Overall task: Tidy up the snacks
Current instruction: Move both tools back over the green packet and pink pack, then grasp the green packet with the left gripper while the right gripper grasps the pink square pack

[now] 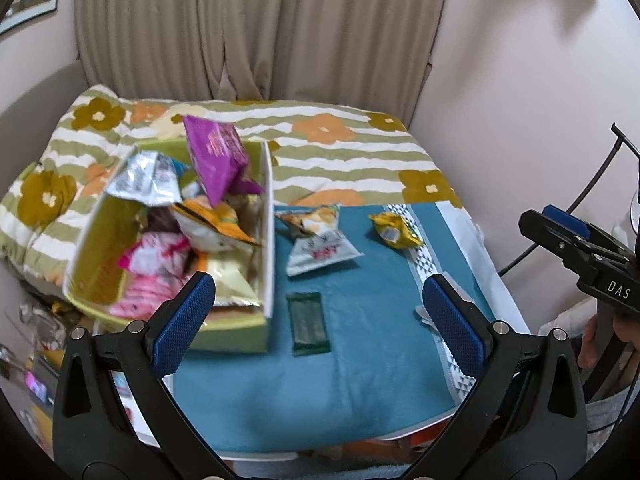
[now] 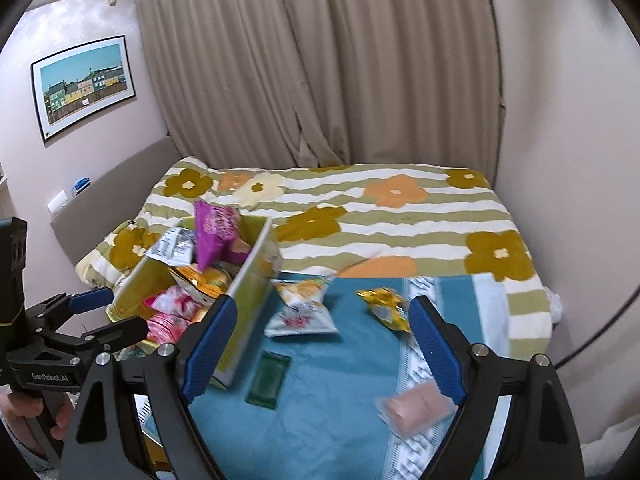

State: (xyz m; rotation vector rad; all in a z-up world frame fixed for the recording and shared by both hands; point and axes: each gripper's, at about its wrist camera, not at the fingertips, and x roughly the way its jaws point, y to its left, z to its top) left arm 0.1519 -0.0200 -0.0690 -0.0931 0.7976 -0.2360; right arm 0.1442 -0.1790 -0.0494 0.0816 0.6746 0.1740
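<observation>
A green cardboard box [image 1: 96, 240] [image 2: 250, 292] heaped with snack packets stands at the left of a teal cloth [image 1: 320, 380] [image 2: 320, 400]. A purple packet [image 1: 216, 156] [image 2: 218, 232] sticks up from it. On the cloth lie a white-orange bag [image 1: 320, 244] [image 2: 300, 308], a yellow packet [image 1: 394, 230] [image 2: 384, 306], a dark green bar [image 1: 308, 324] [image 2: 269, 378] and a pink packet [image 2: 416, 406]. My left gripper [image 1: 320, 320] is open and empty above the green bar. My right gripper [image 2: 322, 348] is open and empty over the cloth; it also shows in the left wrist view [image 1: 560, 236].
The cloth covers a small table in front of a bed with a striped floral duvet [image 1: 340, 148] [image 2: 400, 216]. Beige curtains [image 2: 320, 60] hang behind. Clutter lies on the floor at the left [image 1: 36, 340]. A black cable [image 1: 592, 188] runs at the right.
</observation>
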